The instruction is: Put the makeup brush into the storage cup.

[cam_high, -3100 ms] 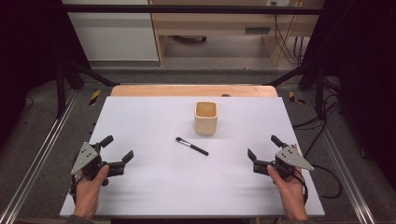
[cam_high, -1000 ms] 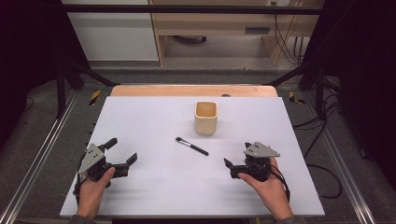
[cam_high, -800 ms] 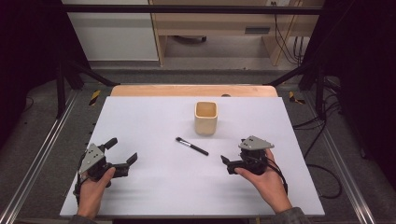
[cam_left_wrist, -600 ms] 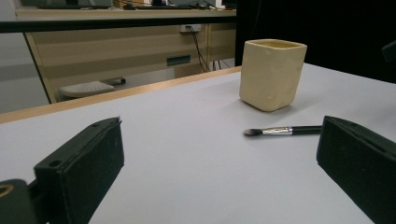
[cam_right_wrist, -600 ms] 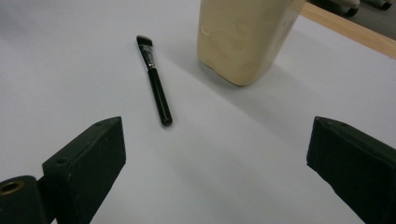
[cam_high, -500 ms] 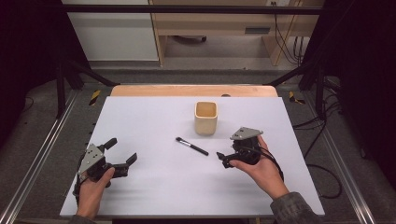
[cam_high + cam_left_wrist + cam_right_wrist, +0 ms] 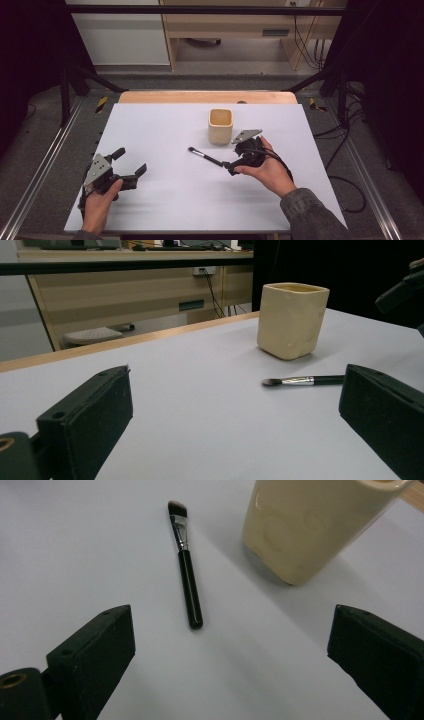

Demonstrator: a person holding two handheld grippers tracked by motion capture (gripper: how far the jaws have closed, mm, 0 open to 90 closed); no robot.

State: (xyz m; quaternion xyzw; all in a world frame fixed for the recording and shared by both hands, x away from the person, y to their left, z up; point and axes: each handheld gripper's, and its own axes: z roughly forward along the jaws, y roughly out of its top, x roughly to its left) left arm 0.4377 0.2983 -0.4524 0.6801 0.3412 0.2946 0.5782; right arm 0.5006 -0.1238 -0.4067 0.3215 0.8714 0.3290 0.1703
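A makeup brush (image 7: 205, 156) with a black handle and silver ferrule lies flat on the white table (image 7: 160, 125), left of and nearer than a cream square cup (image 7: 220, 126). My right gripper (image 7: 234, 158) is open just behind the handle's end, beside the cup. In the right gripper view the brush (image 7: 189, 585) lies ahead between the wide-apart jaws, bristles pointing away, with the cup (image 7: 310, 525) at upper right. My left gripper (image 7: 131, 161) rests open and empty at the near left. Its view shows the brush (image 7: 305, 380) and the cup (image 7: 291, 320) farther off.
A wooden strip (image 7: 200, 96) edges the table's far side. Metal rails (image 7: 40, 170) run along both sides, and cables (image 7: 350, 150) trail on the floor at the right. A desk and shelving stand beyond the table.
My right gripper has travelled from the near right edge leftward and forward, up to the brush's handle end beside the cup. The left gripper has barely moved. Brush and cup are where they were.
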